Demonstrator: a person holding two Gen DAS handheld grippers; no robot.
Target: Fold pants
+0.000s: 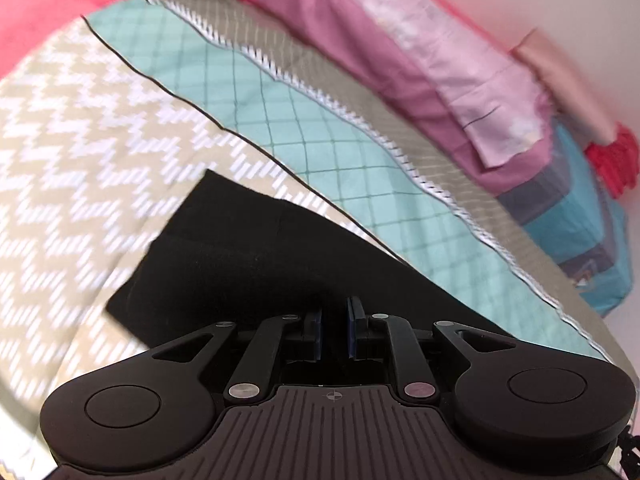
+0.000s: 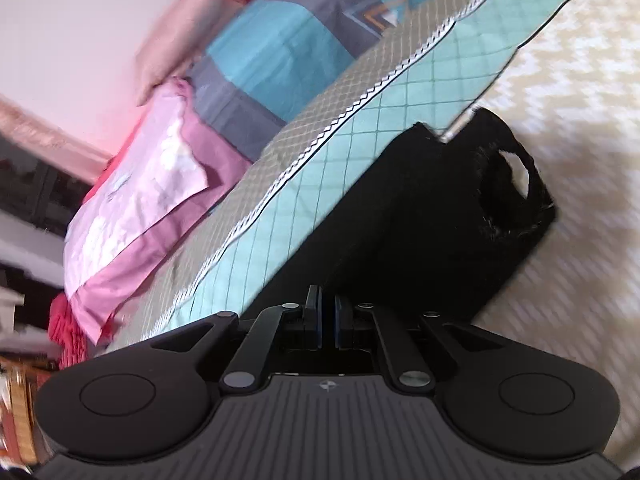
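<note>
Black pants (image 1: 224, 256) lie on a patterned bedspread, folded into a flat strip. In the left wrist view the hem end points up left. In the right wrist view the pants (image 2: 420, 216) run up right to the waistband with a belt loop (image 2: 520, 168). My left gripper (image 1: 335, 320) has its jaws nearly together over the pants' edge; black cloth fills the narrow gap. My right gripper (image 2: 328, 316) likewise has its jaws nearly closed on the pants' near edge.
The bedspread (image 1: 80, 128) has beige zigzag and teal grid (image 1: 312, 152) bands. Purple-pink pillows (image 1: 420, 64) and a blue-grey pillow (image 2: 280, 40) lie at the head of the bed. A pink wall is behind. Furniture (image 2: 20, 400) stands beside the bed.
</note>
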